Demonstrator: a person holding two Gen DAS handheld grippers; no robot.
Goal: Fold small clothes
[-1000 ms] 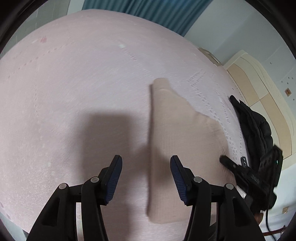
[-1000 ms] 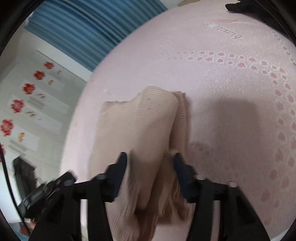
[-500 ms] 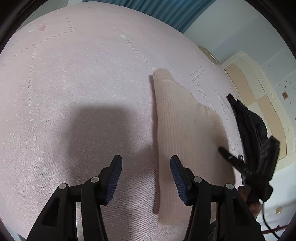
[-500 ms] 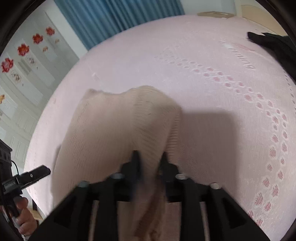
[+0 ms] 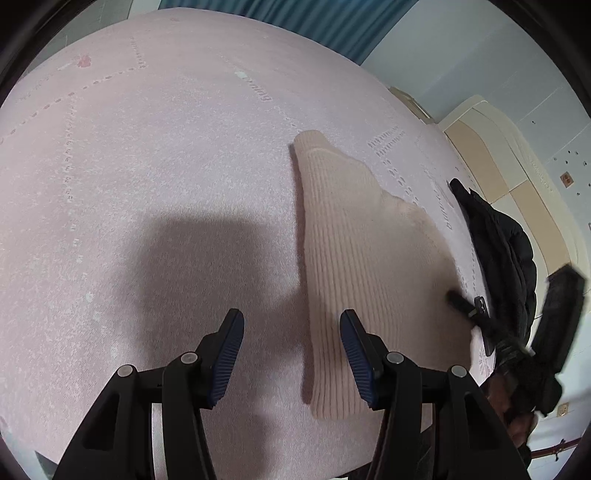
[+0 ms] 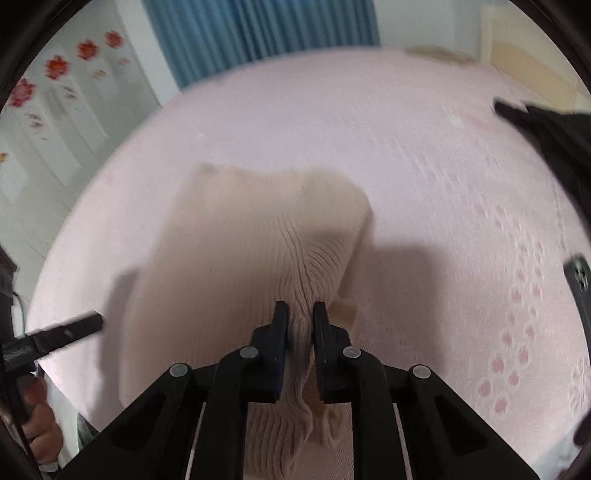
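Where blue curtains [image 6: 258,29] hang, a pink bedspread [image 5: 166,166] carries a beige sweater [image 5: 343,236].

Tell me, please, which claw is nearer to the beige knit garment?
Right. The right claw is pinching the beige knit garment; the left claw hovers open beside its edge.

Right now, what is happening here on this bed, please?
A person is folding a small beige knitted garment on a pink bedspread, holding a gripper in each hand. The right gripper has just closed and is pinching a bunched edge of the garment, lifting it. The left gripper is open above the bedspread beside the garment and holds nothing. A black jacket lies at the bed's edge.
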